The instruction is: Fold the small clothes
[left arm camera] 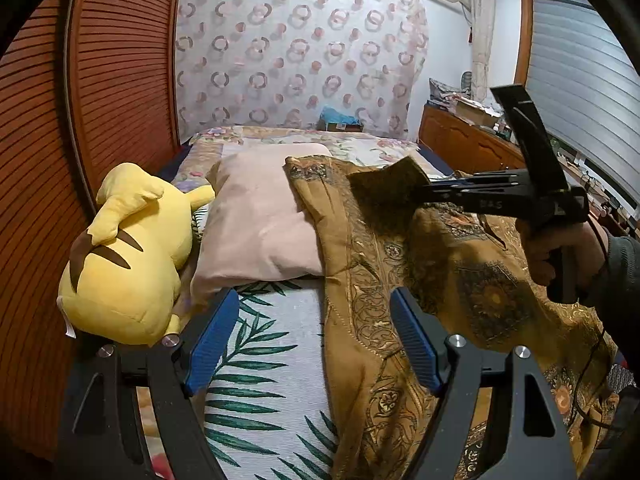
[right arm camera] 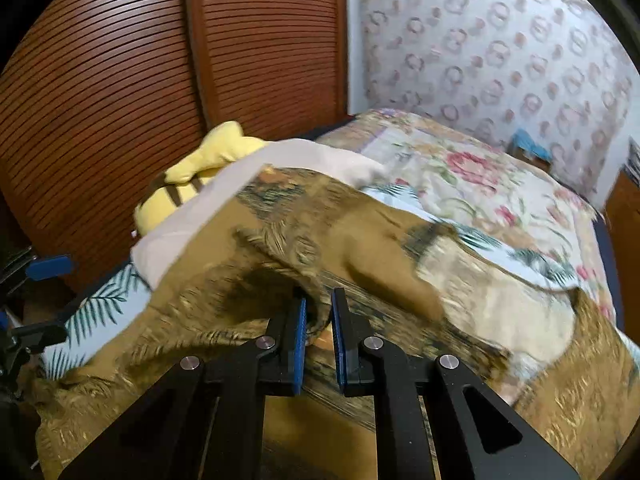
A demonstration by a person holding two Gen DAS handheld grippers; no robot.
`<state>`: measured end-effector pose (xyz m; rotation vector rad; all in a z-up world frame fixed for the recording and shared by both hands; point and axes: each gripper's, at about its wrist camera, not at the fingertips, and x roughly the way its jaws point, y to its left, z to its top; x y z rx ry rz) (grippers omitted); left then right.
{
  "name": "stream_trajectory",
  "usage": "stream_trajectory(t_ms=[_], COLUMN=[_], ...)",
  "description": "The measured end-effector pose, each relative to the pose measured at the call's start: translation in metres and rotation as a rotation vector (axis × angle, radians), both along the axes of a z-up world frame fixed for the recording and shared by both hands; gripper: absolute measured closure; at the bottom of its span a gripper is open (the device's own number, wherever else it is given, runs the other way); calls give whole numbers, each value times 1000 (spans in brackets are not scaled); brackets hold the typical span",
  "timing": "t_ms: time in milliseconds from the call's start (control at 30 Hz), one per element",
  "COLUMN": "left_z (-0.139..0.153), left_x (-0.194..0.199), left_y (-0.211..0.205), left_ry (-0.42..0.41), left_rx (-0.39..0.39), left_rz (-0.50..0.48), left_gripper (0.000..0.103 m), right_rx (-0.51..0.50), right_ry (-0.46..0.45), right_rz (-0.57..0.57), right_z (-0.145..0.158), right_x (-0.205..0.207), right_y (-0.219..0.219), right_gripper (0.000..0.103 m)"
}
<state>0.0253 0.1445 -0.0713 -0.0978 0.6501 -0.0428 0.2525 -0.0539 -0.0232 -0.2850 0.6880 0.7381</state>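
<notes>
The brown garment (left arm camera: 400,280) lies spread on the bed (left arm camera: 264,344). My right gripper (right arm camera: 319,320) is clamped on a raised fold; the left gripper (left arm camera: 308,340) fingers stand apart, empty. I should lift evenly, keeping the pinch firm.

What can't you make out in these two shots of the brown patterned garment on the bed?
- Garment pattern and folds: smeared by motion blur in the right wrist view.
- Garment's near hem: cut off by the bottom edge and the left gripper in the left wrist view.
- Right gripper fingers: hidden under the lifted cloth flap in the left wrist view.
- Yellow plush toy: mostly hidden behind the pink pillow in the right wrist view.
</notes>
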Motion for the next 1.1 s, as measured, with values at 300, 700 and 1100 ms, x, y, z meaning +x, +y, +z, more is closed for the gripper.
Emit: stream_trajectory(t_ms=[300, 700, 1100], left_z=[2, 11, 19], left_x=[3, 13, 25], left_y=[-10, -36, -78], left_ry=[6, -8, -25], left_rx=[11, 13, -1], left_rz=[-13, -60, -133], left_gripper=[25, 25, 25], right_rx=[-4, 39, 44], right_ry=[19, -111, -189], right_rz=[-108, -124, -254], right_z=[5, 48, 67], right_x=[-4, -68, -152], right_y=[-28, -90, -189], right_gripper=[79, 46, 46])
